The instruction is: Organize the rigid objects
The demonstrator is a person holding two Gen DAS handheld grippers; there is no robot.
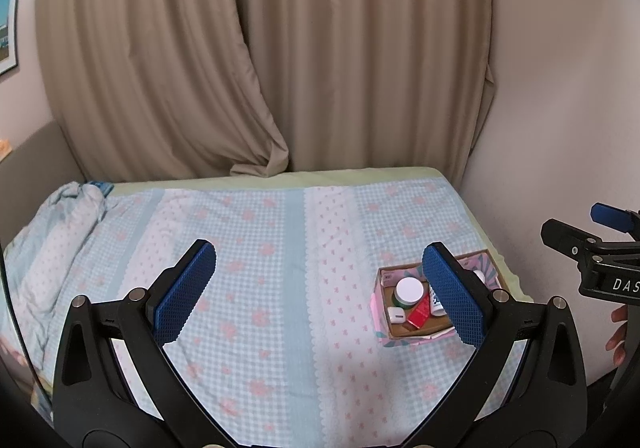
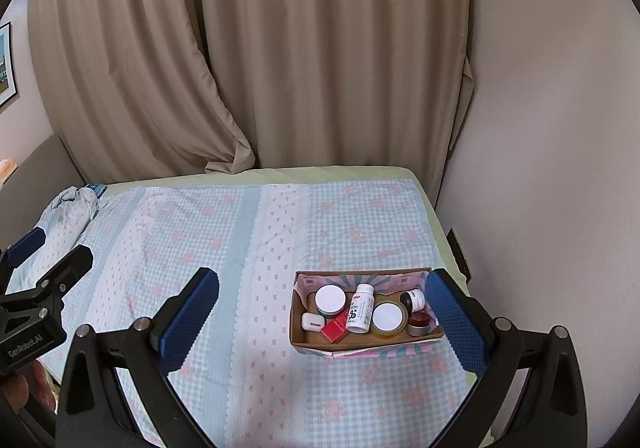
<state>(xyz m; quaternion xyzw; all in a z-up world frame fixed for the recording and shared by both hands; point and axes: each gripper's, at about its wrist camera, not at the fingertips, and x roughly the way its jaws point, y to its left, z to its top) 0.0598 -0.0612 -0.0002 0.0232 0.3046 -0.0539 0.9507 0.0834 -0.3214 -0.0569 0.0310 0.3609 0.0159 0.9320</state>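
Note:
A small cardboard box with pink patterned sides sits on the bed at the right. It holds a white-lidded green jar, a white bottle, a white-lidded amber jar, a red tube, a white case, a small dark bottle and a red-topped tin. The box also shows in the left wrist view. My right gripper is open and empty above the bed, before the box. My left gripper is open and empty, left of the box.
The bed has a blue checked cover with pink flowers. Bunched bedding lies at the far left. Beige curtains hang behind, a wall runs close on the right, and a headboard stands at the left.

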